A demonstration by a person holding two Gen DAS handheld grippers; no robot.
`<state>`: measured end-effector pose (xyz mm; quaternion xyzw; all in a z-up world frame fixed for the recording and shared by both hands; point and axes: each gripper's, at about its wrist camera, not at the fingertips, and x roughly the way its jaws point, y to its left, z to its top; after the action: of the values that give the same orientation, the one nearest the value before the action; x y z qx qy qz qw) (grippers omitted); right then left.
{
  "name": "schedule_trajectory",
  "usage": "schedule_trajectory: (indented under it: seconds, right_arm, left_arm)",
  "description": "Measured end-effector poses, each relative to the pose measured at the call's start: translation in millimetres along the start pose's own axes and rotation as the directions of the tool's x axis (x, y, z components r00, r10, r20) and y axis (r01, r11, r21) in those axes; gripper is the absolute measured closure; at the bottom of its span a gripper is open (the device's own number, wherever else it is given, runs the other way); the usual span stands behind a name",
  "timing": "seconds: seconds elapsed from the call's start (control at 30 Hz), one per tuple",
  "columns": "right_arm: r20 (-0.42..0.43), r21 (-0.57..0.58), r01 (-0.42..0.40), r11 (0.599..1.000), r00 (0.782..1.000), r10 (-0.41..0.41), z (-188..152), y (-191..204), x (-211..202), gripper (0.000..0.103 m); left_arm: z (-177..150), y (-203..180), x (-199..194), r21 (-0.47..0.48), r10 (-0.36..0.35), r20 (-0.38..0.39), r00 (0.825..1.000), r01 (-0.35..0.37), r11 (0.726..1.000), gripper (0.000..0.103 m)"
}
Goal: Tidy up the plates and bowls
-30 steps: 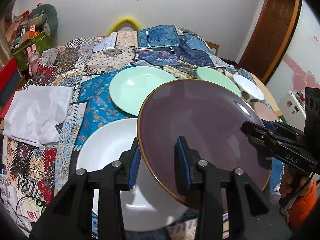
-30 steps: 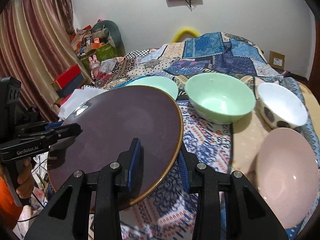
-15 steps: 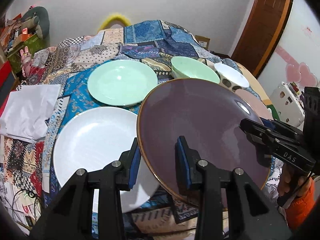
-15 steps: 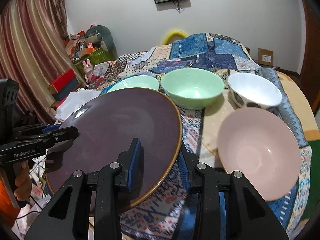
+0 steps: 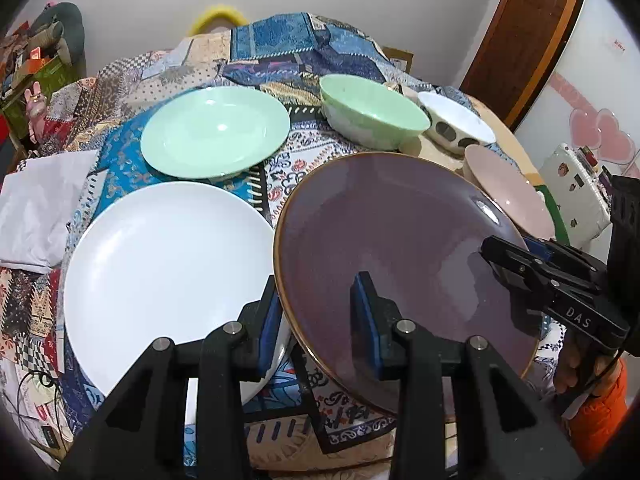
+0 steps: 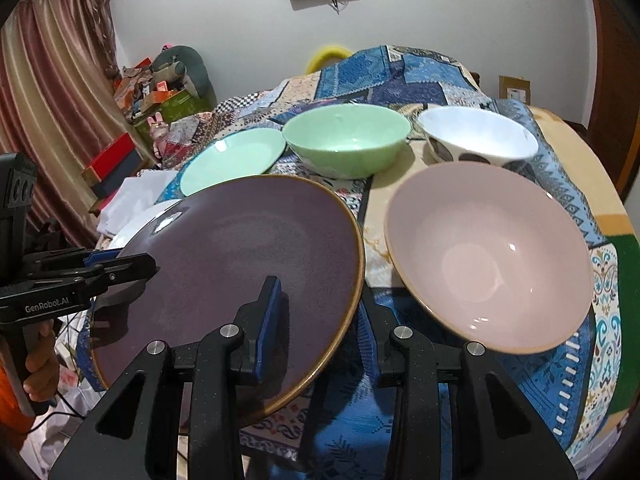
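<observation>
— Where was the purple plate (image 5: 400,240)?

— Above the desk (image 6: 560,152), beside the white plate (image 5: 160,272), tilted, face up. The left hand-held gripper (image 5: 316,320) and right hand-held gripper (image 6: 324,320) each clenched opposite rims.

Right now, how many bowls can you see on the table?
3. The green bowl sits at the back, the white spotted bowl is right of it, and the pink bowl is nearest, beside the held purple plate. None looks hidden.
</observation>
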<state>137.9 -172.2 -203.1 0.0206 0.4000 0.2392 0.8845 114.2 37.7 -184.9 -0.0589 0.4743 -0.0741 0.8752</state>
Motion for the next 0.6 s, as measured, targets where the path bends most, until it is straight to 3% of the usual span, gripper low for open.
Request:
schedule_trajectory:
  seconds: [0.6]
  right_arm:
    - [-0.059,0.046,0.028,0.999,0.998,-0.025,-13,-18,20,0.07]
  left_arm:
    - [2,-3,42,0.009,0.012,-0.065,0.998,-0.011,1.0,0.067]
